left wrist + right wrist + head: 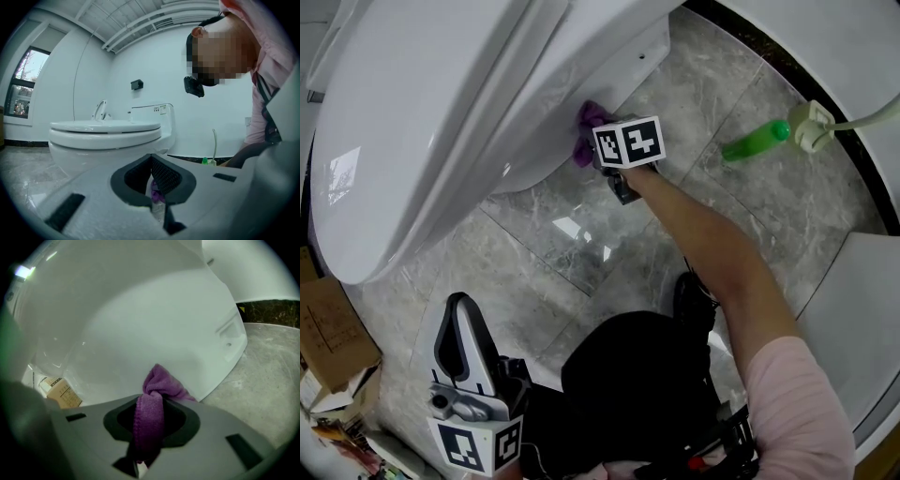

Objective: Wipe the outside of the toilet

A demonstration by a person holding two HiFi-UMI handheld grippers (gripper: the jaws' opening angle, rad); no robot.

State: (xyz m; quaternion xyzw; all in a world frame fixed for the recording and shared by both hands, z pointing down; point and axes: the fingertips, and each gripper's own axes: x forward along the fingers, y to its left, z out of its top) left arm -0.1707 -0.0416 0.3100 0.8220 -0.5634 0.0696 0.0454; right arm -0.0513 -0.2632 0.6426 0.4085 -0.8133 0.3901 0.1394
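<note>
The white toilet [422, 122] fills the upper left of the head view, lid down. My right gripper [592, 141] is shut on a purple cloth [589, 127] and presses it against the lower side of the bowl. In the right gripper view the cloth [157, 385] bunches out of the right gripper [150, 413] onto the bowl's outer wall [140, 310]. My left gripper [461, 305] hangs low at the bottom left, away from the toilet, shut and holding nothing. The left gripper view looks past the left gripper [151, 159] at the toilet [105, 136] from the side.
A green spray bottle [757, 141] lies on the grey marble floor to the right, beside a white hose fitting [811, 125]. A curved white base [862, 309] edges the right side. Cardboard boxes [328, 333] stand at the left. The person's dark-clothed knee [637, 375] is below.
</note>
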